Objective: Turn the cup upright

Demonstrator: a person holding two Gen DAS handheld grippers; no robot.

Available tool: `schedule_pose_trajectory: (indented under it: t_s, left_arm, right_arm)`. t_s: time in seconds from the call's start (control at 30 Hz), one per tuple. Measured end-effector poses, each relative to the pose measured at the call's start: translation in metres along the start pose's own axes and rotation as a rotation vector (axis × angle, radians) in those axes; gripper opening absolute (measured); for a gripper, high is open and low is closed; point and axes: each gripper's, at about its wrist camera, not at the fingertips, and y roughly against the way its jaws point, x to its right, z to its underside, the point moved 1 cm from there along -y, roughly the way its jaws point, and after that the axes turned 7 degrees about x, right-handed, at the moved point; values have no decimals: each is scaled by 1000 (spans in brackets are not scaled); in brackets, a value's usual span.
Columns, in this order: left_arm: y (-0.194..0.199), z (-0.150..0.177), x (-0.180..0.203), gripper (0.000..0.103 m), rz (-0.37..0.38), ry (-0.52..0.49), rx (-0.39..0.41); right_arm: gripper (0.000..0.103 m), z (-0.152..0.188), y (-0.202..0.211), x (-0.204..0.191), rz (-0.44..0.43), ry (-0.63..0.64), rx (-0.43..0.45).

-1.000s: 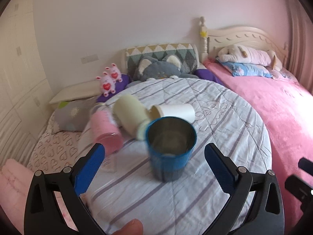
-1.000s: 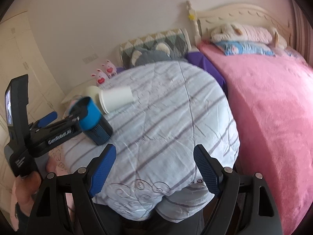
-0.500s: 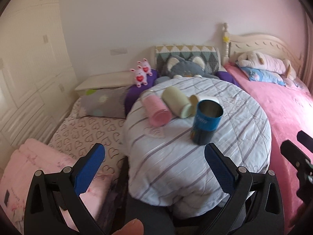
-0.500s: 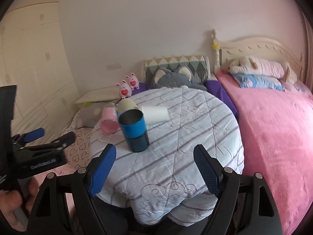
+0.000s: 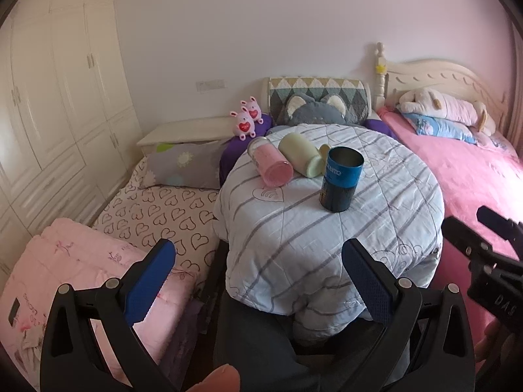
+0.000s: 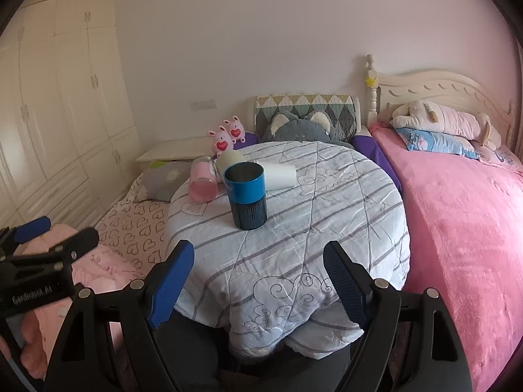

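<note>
A blue cup [image 5: 341, 179] [image 6: 246, 194] stands upright, mouth up, on the round table [image 5: 376, 228] [image 6: 327, 215] covered with a striped cloth. Behind it lie a pink cup [image 5: 271, 166] [image 6: 202, 179], a pale green cup [image 5: 302, 154] [image 6: 228, 160] and a white cup [image 6: 279, 174] on their sides. My left gripper [image 5: 258, 281] is open and empty, held back from the table's near edge. My right gripper [image 6: 258, 279] is open and empty, also back from the table.
A pink bed [image 6: 464, 212] lies to the right. A low bed with a heart-print sheet [image 5: 163, 215] and a folded pink blanket [image 5: 78, 261] lies to the left. Cushions and plush toys [image 5: 246, 121] sit behind the table. Wardrobes [image 5: 49, 98] line the left wall.
Both grippers have drawn back from the table. The left gripper, which was open around the upright blue cup, is now well clear of it. The cup stands where it was.
</note>
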Motion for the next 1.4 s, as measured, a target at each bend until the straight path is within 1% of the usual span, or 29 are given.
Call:
schedule_pose_trajectory:
  t_s: [0.3,0.5,0.73,1.0,1.4]
  left_arm:
    - [1,2,-3,103,7,9,-21]
    - [-2,3,-9,103,-12,20,-30]
    - [-2,3,-10,103,-19,18,-25]
    - [-2,3,-7,103,-5,8,-28]
    - [-1,2,-5,103,-7,20,-23]
  right_arm:
    - [83,1,-2,0,-6,-8,-8]
    - [82,3,-3,-2,-16,-3,-14]
    - [82,3,-3,-2,-13,-3,-15]
    - [83,3,-3,-1,-12,-3,-16]
    - [83,3,-2,-1,-14,-2,-15]
